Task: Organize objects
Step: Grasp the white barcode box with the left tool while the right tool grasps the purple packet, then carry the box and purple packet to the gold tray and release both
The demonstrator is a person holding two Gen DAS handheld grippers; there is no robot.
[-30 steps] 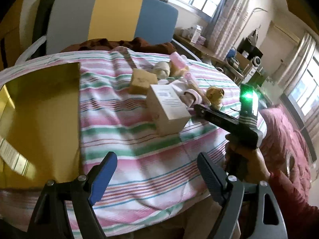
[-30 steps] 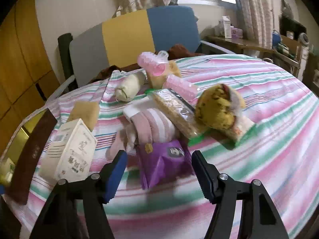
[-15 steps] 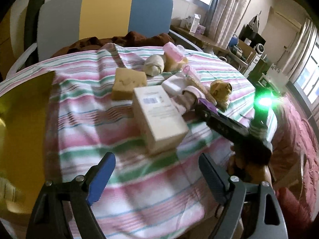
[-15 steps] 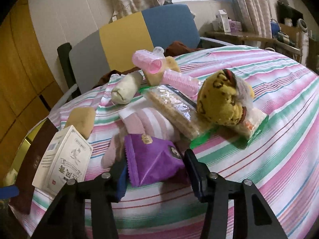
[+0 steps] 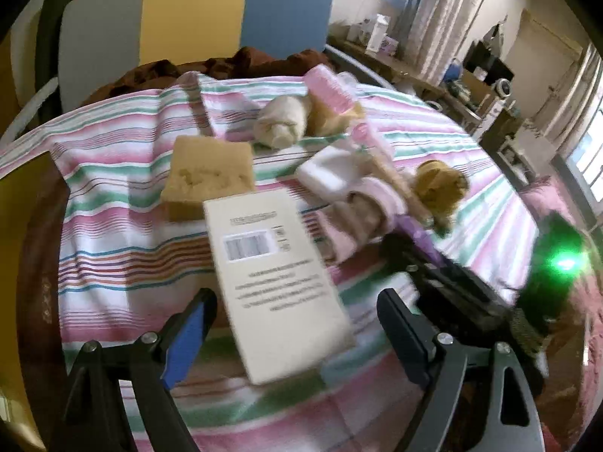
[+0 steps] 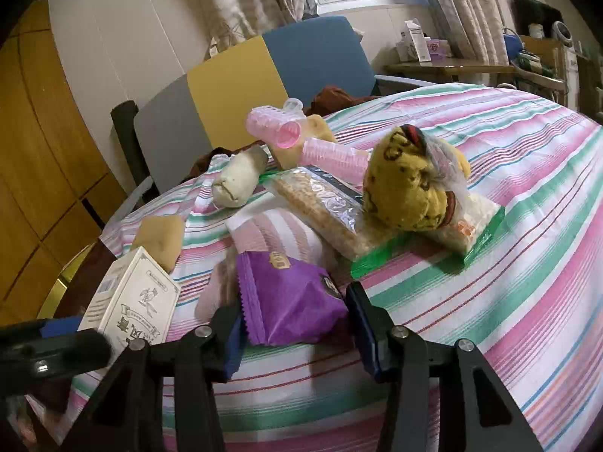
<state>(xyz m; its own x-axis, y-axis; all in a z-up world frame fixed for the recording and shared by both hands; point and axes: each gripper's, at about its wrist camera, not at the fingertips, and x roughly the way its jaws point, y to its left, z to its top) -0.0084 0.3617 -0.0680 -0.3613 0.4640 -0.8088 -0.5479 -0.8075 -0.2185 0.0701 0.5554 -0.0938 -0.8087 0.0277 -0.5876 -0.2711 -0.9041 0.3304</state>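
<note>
White box (image 6: 130, 301): barcode, print too blurry; Chinese characters, unreadable.

Left gripper (image 5: 294, 301): pitched steeply down; jaws wide, just been opening. Blue-padded finger (image 5: 188, 331) to the left, dark finger to the right. Box (image 5: 279, 282) between the tips and running on ahead of them; no pad seen pressing on it.

Right gripper (image 6: 294, 301): pitched moderately down; jaws narrow, just been closing. Packet (image 6: 290, 305) between the tips, one pad against each of its sides. Body seen from the left claw's camera ahead and to its right, green lamp lit at the rear.
</note>
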